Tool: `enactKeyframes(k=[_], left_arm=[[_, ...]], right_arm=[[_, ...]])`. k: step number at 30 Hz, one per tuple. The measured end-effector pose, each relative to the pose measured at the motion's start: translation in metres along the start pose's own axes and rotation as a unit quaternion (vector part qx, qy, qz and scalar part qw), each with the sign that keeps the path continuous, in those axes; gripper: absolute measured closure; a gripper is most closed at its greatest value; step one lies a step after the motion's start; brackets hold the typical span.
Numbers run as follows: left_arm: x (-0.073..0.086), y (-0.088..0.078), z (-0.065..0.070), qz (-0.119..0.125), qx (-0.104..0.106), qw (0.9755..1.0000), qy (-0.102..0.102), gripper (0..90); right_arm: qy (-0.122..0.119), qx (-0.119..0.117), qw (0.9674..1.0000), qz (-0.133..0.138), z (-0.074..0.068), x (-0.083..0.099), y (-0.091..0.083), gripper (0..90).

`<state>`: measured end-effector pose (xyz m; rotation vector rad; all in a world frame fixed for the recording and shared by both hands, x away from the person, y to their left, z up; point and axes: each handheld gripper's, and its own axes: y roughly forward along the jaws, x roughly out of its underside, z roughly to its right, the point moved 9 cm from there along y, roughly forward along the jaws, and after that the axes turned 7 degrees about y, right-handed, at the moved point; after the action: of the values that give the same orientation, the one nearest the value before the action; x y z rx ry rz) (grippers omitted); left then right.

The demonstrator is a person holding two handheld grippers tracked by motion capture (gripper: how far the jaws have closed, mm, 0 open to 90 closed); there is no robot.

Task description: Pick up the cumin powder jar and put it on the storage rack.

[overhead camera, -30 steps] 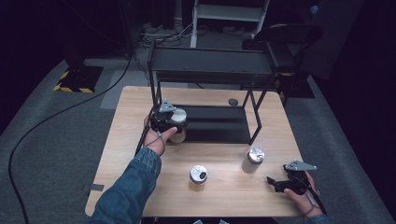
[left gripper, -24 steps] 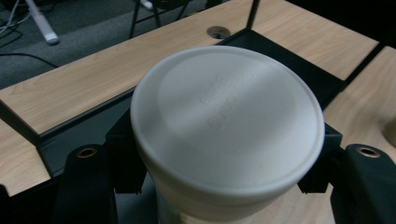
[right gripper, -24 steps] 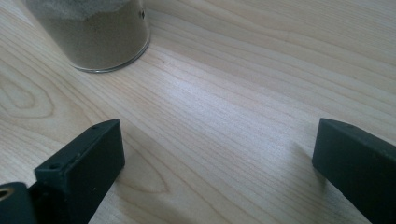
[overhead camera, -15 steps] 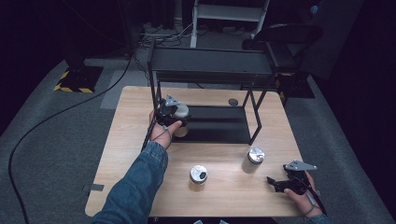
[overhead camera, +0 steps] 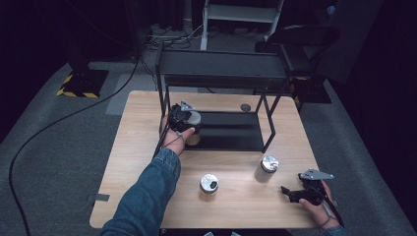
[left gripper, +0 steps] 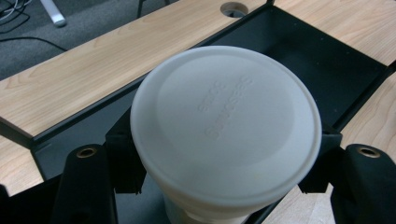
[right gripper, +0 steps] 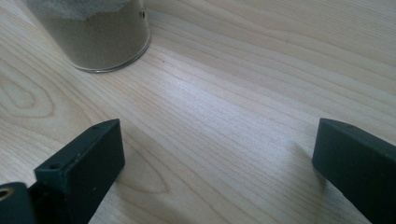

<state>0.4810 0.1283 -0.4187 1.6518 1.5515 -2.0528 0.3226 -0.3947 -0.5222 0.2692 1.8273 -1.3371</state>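
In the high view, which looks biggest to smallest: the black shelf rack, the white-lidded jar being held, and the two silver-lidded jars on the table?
1. Black shelf rack, by far the largest.
2. White-lidded jar in the left gripper.
3. The two silver-lidded jars look alike; I would not rank them.

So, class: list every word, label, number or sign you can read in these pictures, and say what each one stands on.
White lid of the jar held in the left gripper: raised lettering in two lines, too faint to read.
Metal-lidded jars on the table: no text readable.
Elsewhere: none.
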Motion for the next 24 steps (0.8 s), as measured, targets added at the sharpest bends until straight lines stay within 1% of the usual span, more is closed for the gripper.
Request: enactKeyframes(k=[4,5,7,13,15,16,18,20,24], left_arm=[[0.001,0.001,0.000,-0.003,0.000,1.0000,0.002,33.2],[0.002,0.001,0.000,0.001,-0.001,1.0000,0.000,33.2],[0.002,0.001,0.000,0.000,-0.003,1.0000,0.001,33.1],[0.007,-0.001,-0.003,0.008,-0.006,0.9999,-0.014,32.8],[0.008,-0.003,-0.002,0.007,-0.009,0.9999,-0.012,32.2],[0.007,-0.003,-0.002,0.006,-0.010,0.9999,-0.009,31.4],[0.007,-0.004,-0.001,0.004,-0.014,0.9999,-0.007,25.6],[0.007,-0.006,-0.002,0.009,-0.015,0.9998,-0.014,21.6],[0.011,-0.013,-0.001,0.015,-0.015,0.9997,-0.013,16.0]], right_arm=[[0.000,0.000,1.0000,0.000,0.000,0.000,0.000,1.9],[0.000,0.000,1.0000,0.000,0.000,0.000,0.000,1.9],[0.000,0.000,1.0000,0.000,0.000,0.000,0.000,1.9],[0.000,0.000,1.0000,0.000,0.000,0.000,0.000,1.9],[0.000,0.000,1.0000,0.000,0.000,0.000,0.000,1.9],[0.000,0.000,1.0000,0.000,0.000,0.000,0.000,1.9],[0.000,0.000,1.0000,0.000,0.000,0.000,0.000,1.9],[0.000,0.000,1.0000,0.000,0.000,0.000,0.000,1.9],[0.000,0.000,1.0000,0.000,0.000,0.000,0.000,1.9]])
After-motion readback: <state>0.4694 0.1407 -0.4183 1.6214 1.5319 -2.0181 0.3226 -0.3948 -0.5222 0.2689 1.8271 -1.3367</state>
